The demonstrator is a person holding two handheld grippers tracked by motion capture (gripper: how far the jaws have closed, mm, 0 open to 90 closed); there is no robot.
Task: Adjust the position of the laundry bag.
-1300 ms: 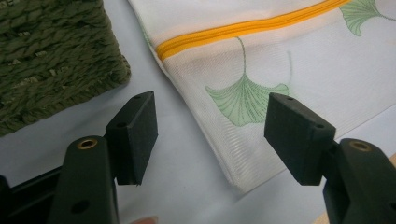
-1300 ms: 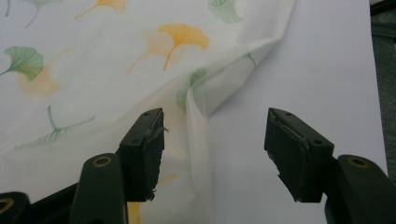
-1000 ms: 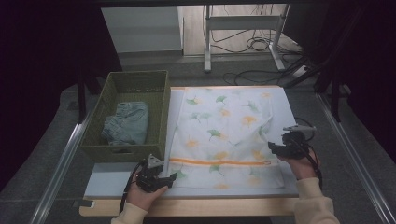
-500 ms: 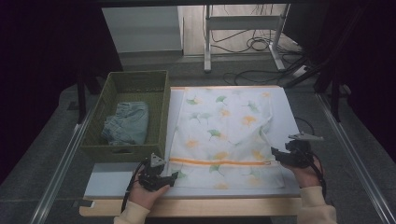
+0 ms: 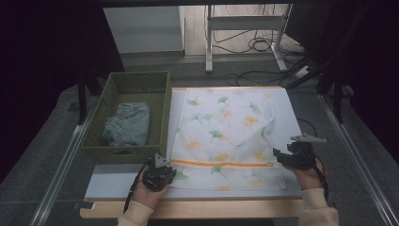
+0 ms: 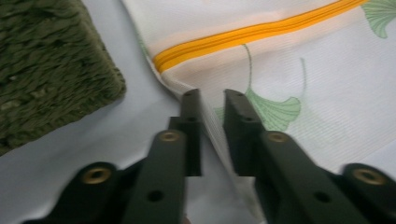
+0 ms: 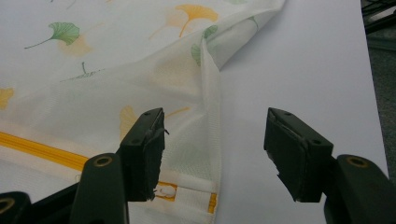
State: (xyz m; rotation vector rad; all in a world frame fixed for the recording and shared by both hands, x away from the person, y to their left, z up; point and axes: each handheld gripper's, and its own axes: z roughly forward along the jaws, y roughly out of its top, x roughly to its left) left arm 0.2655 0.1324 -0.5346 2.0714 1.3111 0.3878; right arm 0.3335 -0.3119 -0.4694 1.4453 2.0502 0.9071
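A white mesh bag (image 5: pixel 226 136) printed with ginkgo leaves and crossed by an orange zipper (image 5: pixel 221 164) lies flat on the white board. My left gripper (image 5: pixel 171 173) sits at the bag's near left corner. Its jaws have just been closing, and in the left gripper view (image 6: pixel 212 100) they stand narrow with the bag's left edge (image 6: pixel 205 126) pinched between them, just below the zipper's end (image 6: pixel 161 63). My right gripper (image 5: pixel 277 155) is at the bag's right edge. It is open (image 7: pixel 215 135), its jaws straddling the bag's folded side seam (image 7: pixel 212 93) near the zipper's end.
A green woven basket (image 5: pixel 134 80) stands left of the board, its corner (image 6: pixel 46 70) close to my left gripper. A blue-grey garment (image 5: pixel 128 123) lies in it. The white board (image 5: pixel 287 108) extends right of the bag. Cables and a metal stand are on the floor beyond.
My right gripper has shifted slightly toward the person along the bag's right edge. The left hand stays at the bag's near left corner.
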